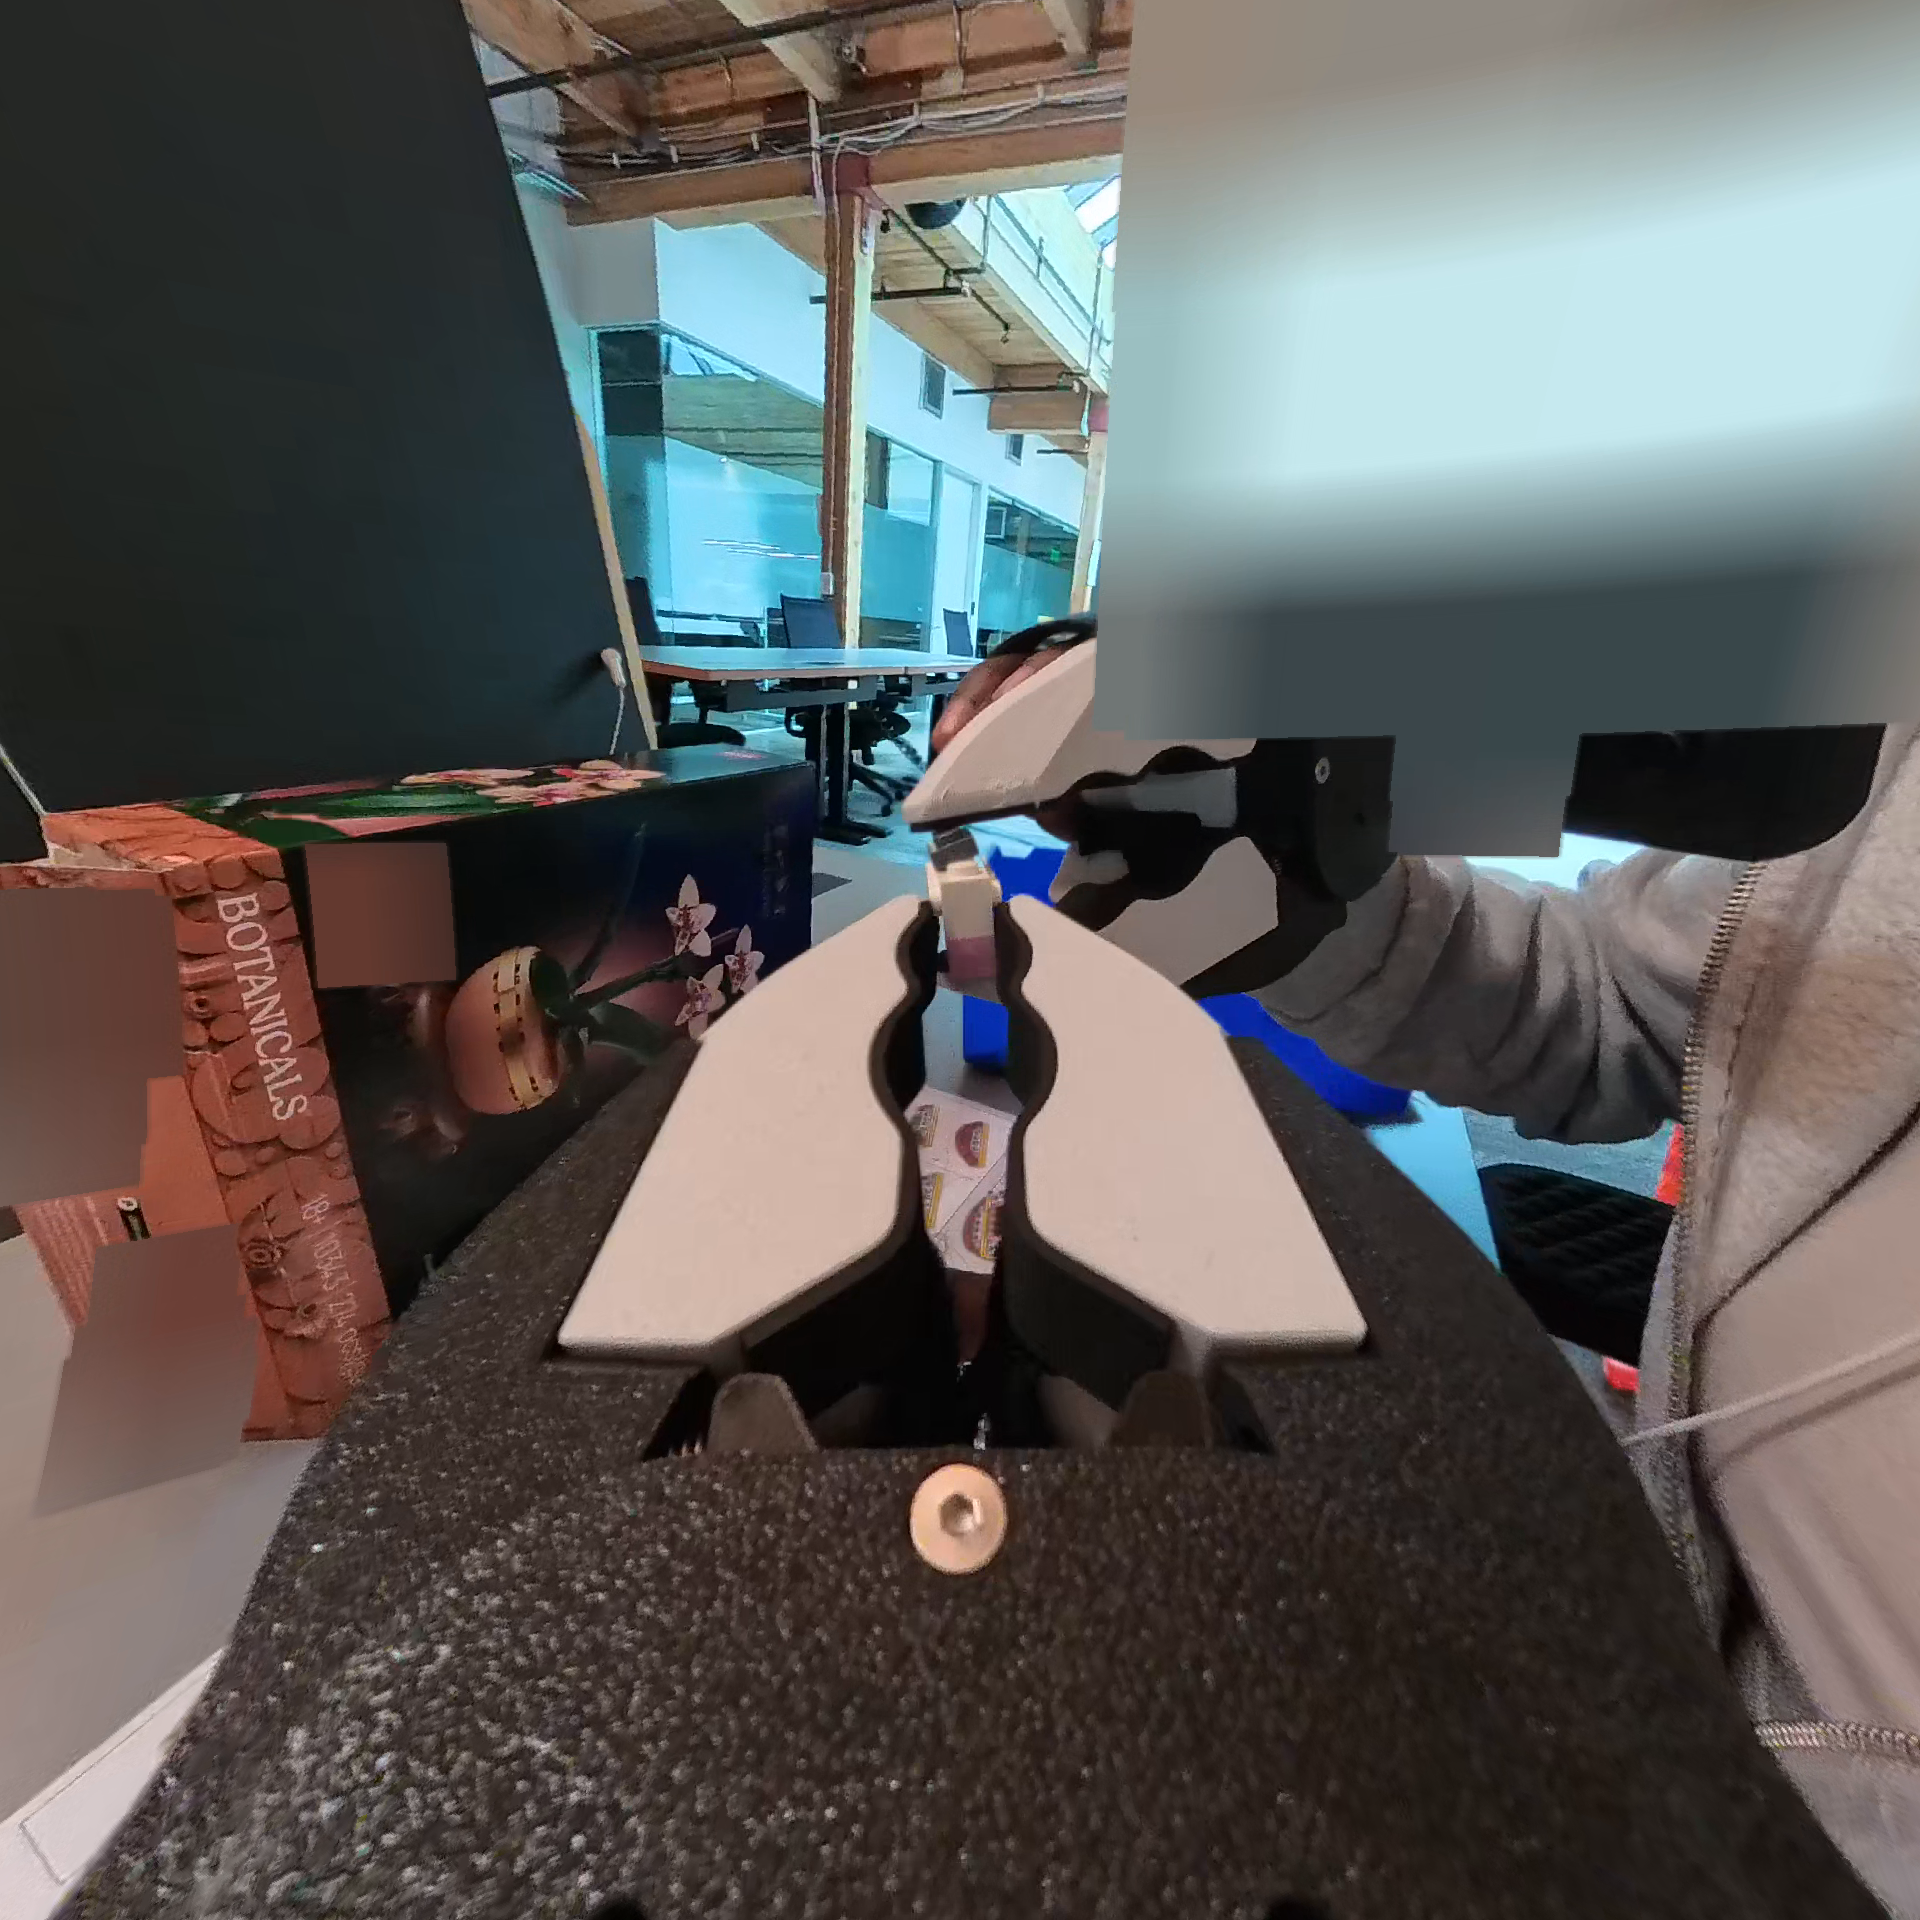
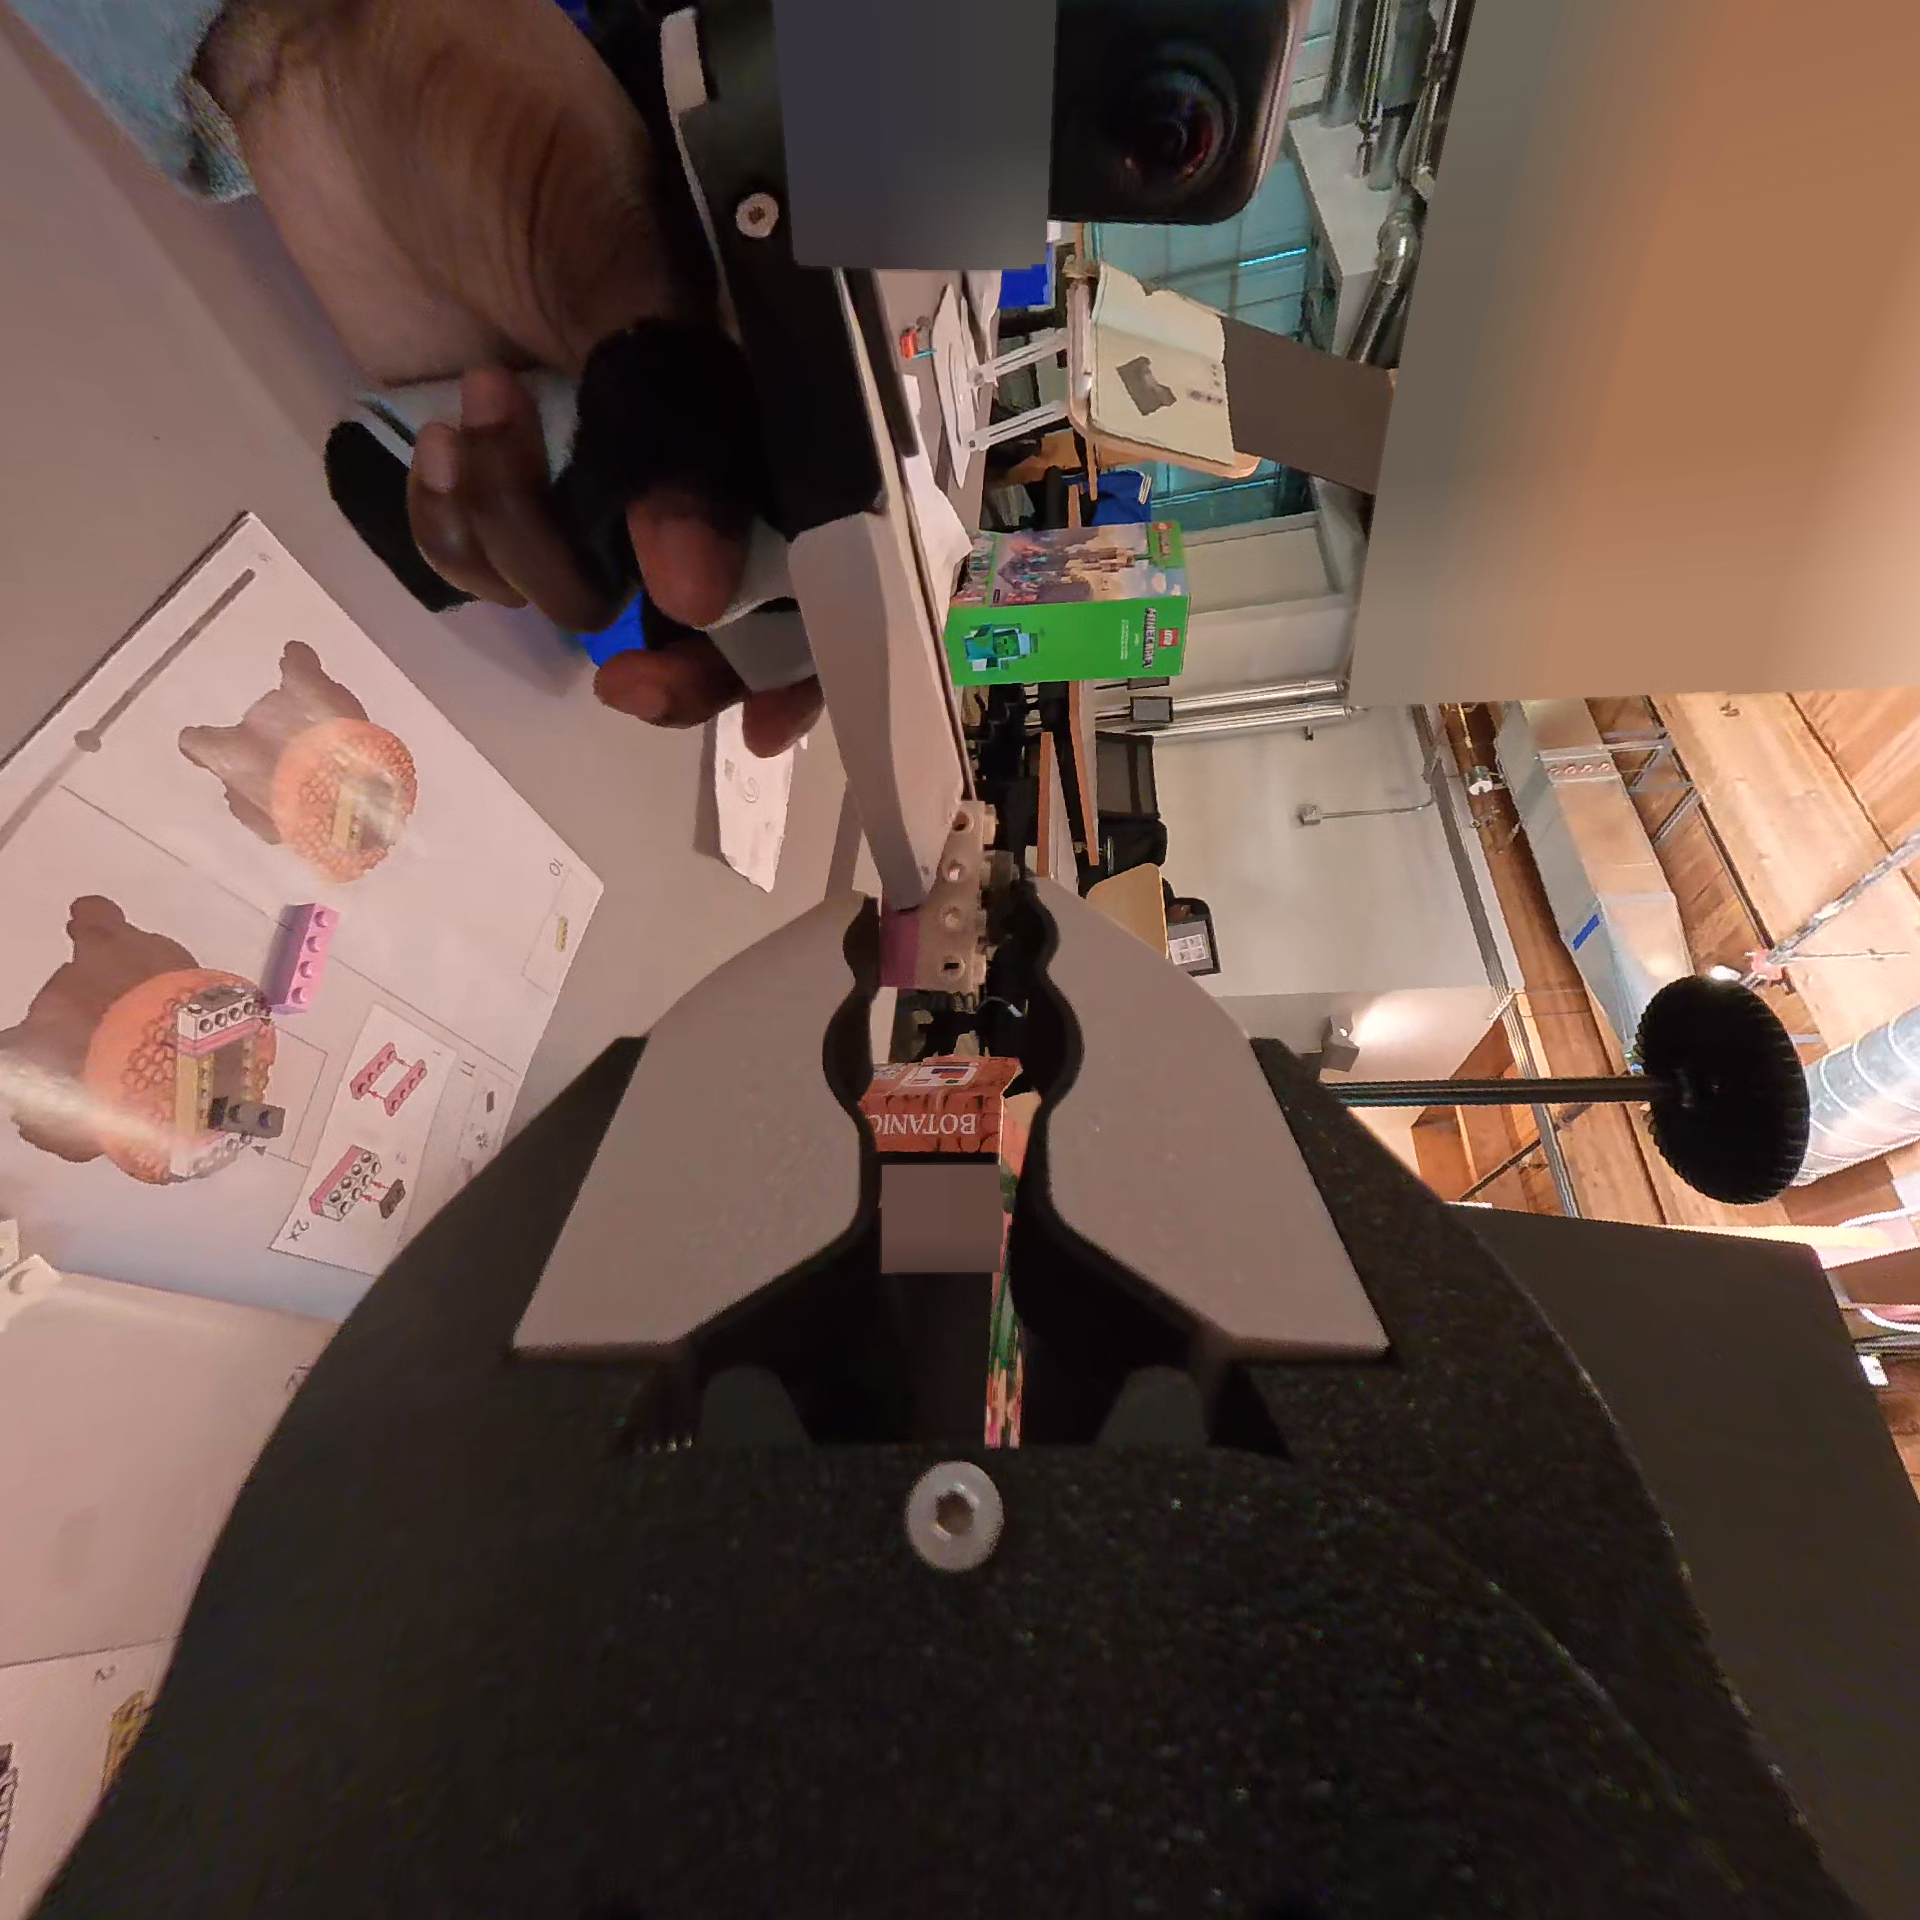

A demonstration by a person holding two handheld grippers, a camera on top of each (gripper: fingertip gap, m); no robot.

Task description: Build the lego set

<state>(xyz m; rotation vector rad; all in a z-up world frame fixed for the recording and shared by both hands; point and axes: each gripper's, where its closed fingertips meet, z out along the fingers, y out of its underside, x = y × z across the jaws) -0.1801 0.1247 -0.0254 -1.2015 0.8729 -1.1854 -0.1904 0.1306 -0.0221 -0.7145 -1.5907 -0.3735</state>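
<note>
Left wrist view: the left tool (image 1: 964, 920) has its two grey fingers drawn nearly together, the tips pinching the pink lower part of a small brick assembly (image 1: 961, 914) (white on top, pink below) held up off the surface. The right tool (image 1: 940, 816) comes in from the upper right, its grey finger tip touching the top of the same assembly; whether it grips the piece cannot be told from this view. A grey sleeve (image 1: 1455, 997) lies behind it. To the left stands the dark set box (image 1: 540, 977) with flower artwork, and a blue bin (image 1: 1309, 1070) shows behind the fingers.

Right wrist view (the scene appears rotated here): the right tool (image 2: 951, 940) is narrowed around the pale, studded assembly (image 2: 956, 914), its left fingertip against the pink end; the right fingertip is close beside the pale bricks, but contact there cannot be confirmed. The left tool (image 2: 914, 883) reaches down from above, its finger lying against the assembly, with a hand (image 2: 540, 416) around its handle. An open instruction booklet (image 2: 270, 914) lies flat on the grey surface (image 2: 156, 416), and a loose pink brick (image 2: 301, 956) rests on its page. Farther off stands a green box (image 2: 1070, 613). A black round wheel on a thin rod (image 2: 1714, 1086) projects at the right
</note>
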